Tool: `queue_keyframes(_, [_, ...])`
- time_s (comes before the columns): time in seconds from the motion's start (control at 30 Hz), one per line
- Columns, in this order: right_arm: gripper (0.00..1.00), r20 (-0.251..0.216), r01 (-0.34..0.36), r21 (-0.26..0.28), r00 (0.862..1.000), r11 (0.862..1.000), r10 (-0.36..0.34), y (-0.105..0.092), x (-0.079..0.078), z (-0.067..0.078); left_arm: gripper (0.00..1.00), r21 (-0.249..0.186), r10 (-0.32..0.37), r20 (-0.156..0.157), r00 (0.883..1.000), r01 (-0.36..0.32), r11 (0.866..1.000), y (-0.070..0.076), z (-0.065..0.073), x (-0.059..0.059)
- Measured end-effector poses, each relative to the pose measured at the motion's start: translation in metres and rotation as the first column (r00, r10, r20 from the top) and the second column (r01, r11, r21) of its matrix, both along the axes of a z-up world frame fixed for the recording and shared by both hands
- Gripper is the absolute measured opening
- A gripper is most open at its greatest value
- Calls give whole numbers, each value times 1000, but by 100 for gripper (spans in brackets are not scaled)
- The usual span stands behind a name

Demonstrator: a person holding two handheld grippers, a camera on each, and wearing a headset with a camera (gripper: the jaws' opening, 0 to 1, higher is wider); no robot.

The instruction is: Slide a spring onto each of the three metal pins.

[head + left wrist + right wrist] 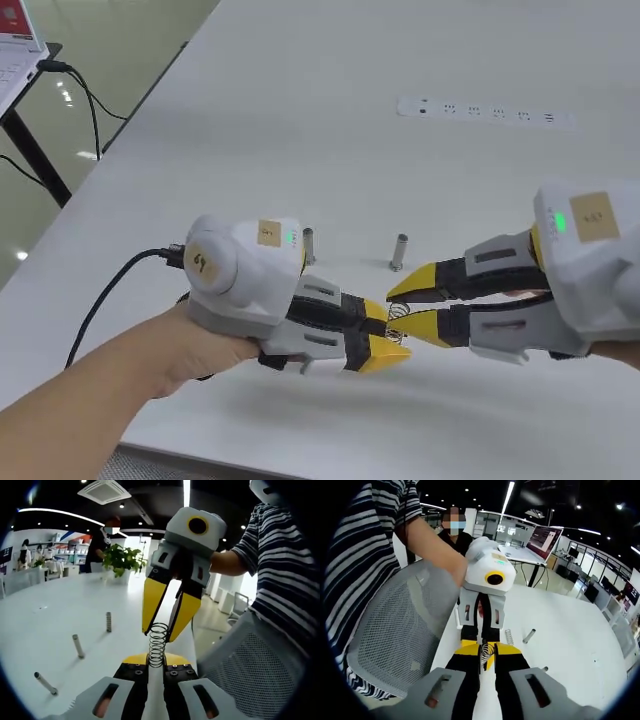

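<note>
left gripper is clenched on one end of the small bare-steel coil spring, held in the air on the near side of the long white power strip. right gripper jaws straddle the other end, can't tell if they pinch. imo: grip the coil's side, keep its bore open, line it up w/ a bare steel pin btwn strip & spring. another pin looks sprung already. black cable lies well off; only the jaws block the bore.
</note>
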State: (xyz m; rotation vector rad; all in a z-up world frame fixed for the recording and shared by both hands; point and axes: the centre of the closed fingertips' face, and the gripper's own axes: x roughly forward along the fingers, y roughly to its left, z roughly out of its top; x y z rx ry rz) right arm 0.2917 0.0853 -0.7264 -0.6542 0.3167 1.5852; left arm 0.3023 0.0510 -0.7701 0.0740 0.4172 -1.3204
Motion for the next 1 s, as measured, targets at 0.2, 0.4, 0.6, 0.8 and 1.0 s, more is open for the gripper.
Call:
queue_keyframes(0.2, [7,15,-6,-12,1000,1000,6,-1,-1,-2,3,5,-4,-4,1000,4,1000,-2,-1,-3])
queue_keyframes(0.4, [7,55,-12,-21,998,1000,14,0,0,-1,3,6,7,-5,1000,-7,1000,-1,1,-1])
queue_keyframes(0.6, [7,70,-17,-24,997,1000,19,1,2,0,3,-5,21,-31,999,-22,1000,-1,2,1])
queue_keyframes(0.8, [7,88,-25,-27,996,999,27,3,2,0,4,-12,32,-32,999,-32,999,-1,3,3])
queue_keyframes(1.0, [7,112,-31,-39,993,999,36,3,3,-4,9,-19,53,-35,998,-54,998,1,6,6])
